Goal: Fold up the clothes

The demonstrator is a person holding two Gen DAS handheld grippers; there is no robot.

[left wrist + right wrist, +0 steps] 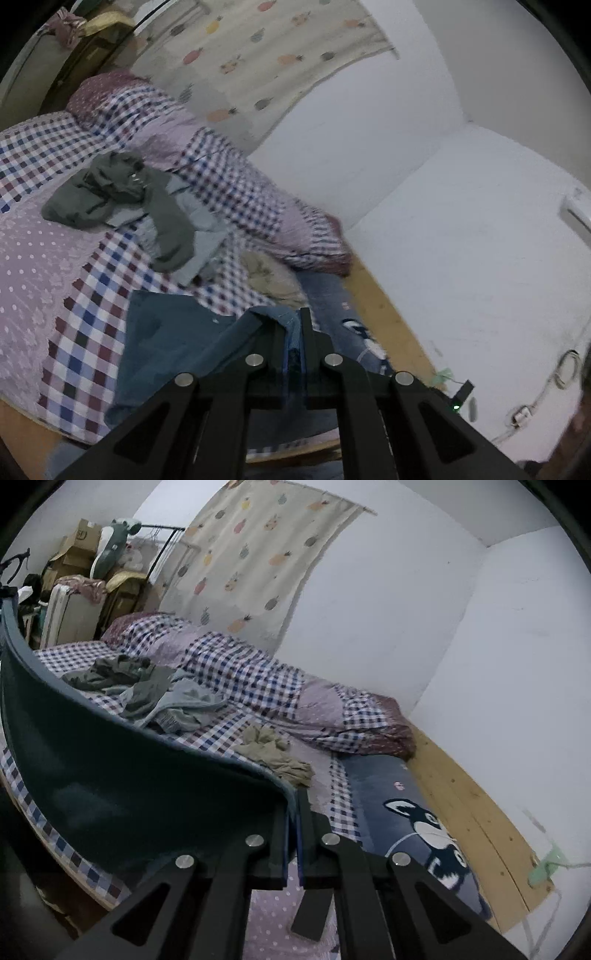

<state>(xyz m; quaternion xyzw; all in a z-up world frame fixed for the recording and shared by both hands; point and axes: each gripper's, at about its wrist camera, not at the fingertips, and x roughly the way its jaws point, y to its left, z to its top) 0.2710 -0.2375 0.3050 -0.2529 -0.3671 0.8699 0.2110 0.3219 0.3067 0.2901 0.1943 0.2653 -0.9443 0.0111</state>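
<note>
My left gripper (292, 318) is shut on the edge of a dark blue garment (173, 343), which hangs left of the fingers above the checked bed. My right gripper (294, 800) is shut on another edge of the same blue garment (110, 775); the cloth stretches in a taut band up to the left. A heap of grey-green and light blue clothes (129, 206) lies further back on the bed and also shows in the right wrist view (147, 690). A crumpled beige garment (273, 753) lies near the right gripper and shows in the left wrist view (269, 277).
A rolled checked quilt (295, 694) runs along the white wall. A blue pillow with a dog picture (417, 819) lies at the bed's right end, beside a wooden bed frame (480, 830). Boxes and a rack (92, 561) stand at the back left.
</note>
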